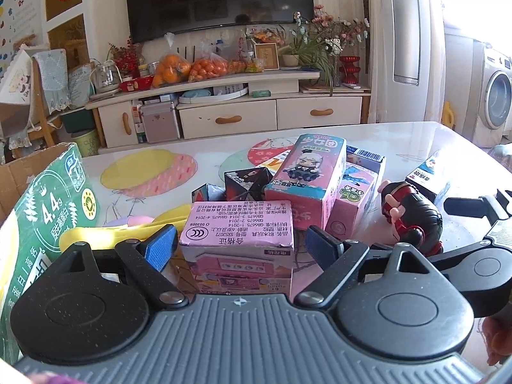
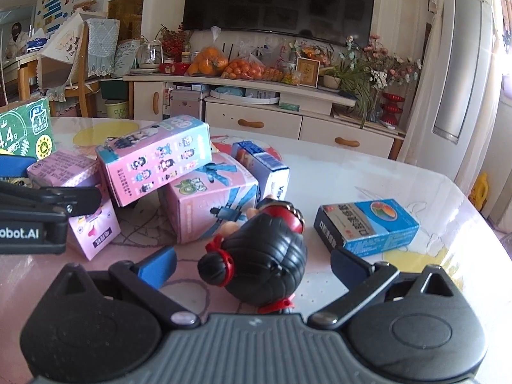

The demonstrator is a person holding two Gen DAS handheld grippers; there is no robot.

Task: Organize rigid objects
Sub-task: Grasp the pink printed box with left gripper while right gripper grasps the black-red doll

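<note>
My left gripper (image 1: 240, 243) is open, and a small pink box (image 1: 236, 233) with a printed label stands between its blue pads (image 1: 161, 246); there is a slight gap on each side. That pink box (image 2: 64, 169) also shows in the right wrist view. My right gripper (image 2: 252, 267) is open around a toy doll (image 2: 265, 256) with black hair and red ties, lying on the table without touching either pad. The doll (image 1: 412, 214) appears at the right of the left wrist view. Behind are a tall pink-and-teal figure box (image 1: 307, 176) and a pink box with a green logo (image 2: 208, 198).
A green-printed cardboard carton (image 1: 48, 211) stands open at the left. Yellow plastic pieces (image 1: 128, 230) and a black folding cube (image 1: 246, 182) lie near it. A blue medicine box (image 2: 368, 224) lies right of the doll and a blue-and-white box (image 2: 265, 166) behind it. The pale table (image 2: 384, 172) ends before a TV cabinet.
</note>
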